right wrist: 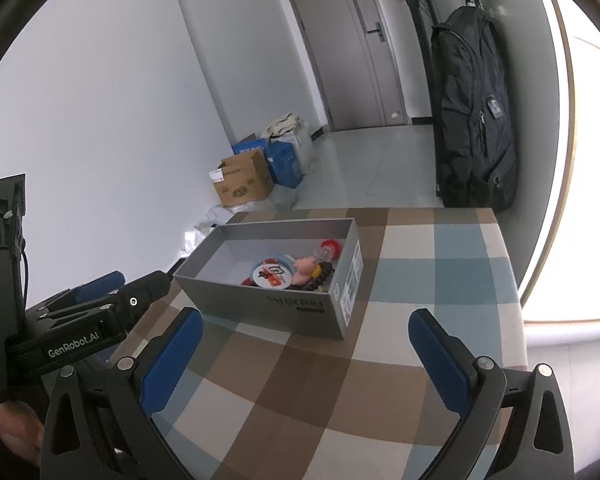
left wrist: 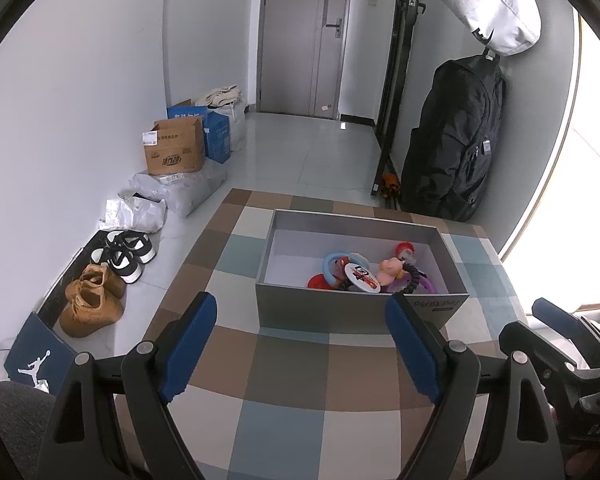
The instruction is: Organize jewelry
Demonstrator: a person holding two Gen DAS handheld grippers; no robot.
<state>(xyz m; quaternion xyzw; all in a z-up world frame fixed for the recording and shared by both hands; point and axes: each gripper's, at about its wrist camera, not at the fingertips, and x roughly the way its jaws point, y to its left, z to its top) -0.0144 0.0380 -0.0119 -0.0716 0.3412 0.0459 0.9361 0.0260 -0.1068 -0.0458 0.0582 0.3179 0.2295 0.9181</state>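
A grey open box (left wrist: 300, 308) stands on the checkered table (left wrist: 292, 380). Inside lie several colourful pieces: a blue ring (left wrist: 332, 266), a round white badge (left wrist: 362, 278), a pink figure (left wrist: 390, 270), a red piece (left wrist: 404, 249) and a black beaded band (left wrist: 412, 280). My left gripper (left wrist: 300, 344) is open and empty, just in front of the box. In the right wrist view the box (right wrist: 260, 300) sits ahead to the left, and my right gripper (right wrist: 306, 354) is open and empty before it. The left gripper (right wrist: 100, 292) shows at the left there.
Shoes (left wrist: 96, 300), cardboard boxes (left wrist: 174, 152) and plastic bags (left wrist: 180, 188) line the floor by the left wall. A black backpack (left wrist: 456, 140) hangs at the right wall beyond the table. The table's far edge is just behind the box.
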